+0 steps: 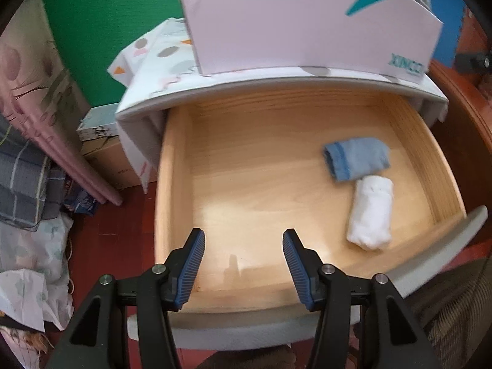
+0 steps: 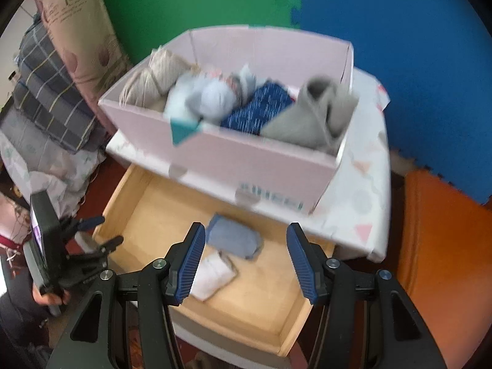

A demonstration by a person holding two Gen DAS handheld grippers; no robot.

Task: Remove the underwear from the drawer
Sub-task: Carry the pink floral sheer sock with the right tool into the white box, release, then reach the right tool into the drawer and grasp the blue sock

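- The wooden drawer (image 1: 307, 117) is pulled out, and we look down into it.
- Two rolled pieces of underwear lie on the drawer floor, on its right side in the left wrist view.
- The blue underwear (image 1: 356, 158) lies farther back, and the white underwear (image 1: 370, 212) lies nearer the front. They sit just beside each other and seem to touch at one corner.
- The left gripper (image 1: 244, 244) hangs over the front left part of the drawer. Its jaws stand apart and nothing is between them. It is well apart from both rolls.
- In the right wrist view, the right gripper (image 2: 246, 246) is above the drawer. Its jaws are apart too, and they hold nothing. The blue underwear (image 2: 235, 240) and the white underwear (image 2: 212, 275) show below it, between its two fingers and by the left one.
- This view is blurry, so I cannot tell if the gripper touches the rolls.
- A pink box (image 2: 246, 156) sits on top of the cabinet (image 2: 359, 203), which has a dotted cloth on it. The box is full of rolled clothes in grey, dark blue, light blue and cream.
- A hand (image 2: 49, 296) holds the left gripper at the left edge of the right wrist view.
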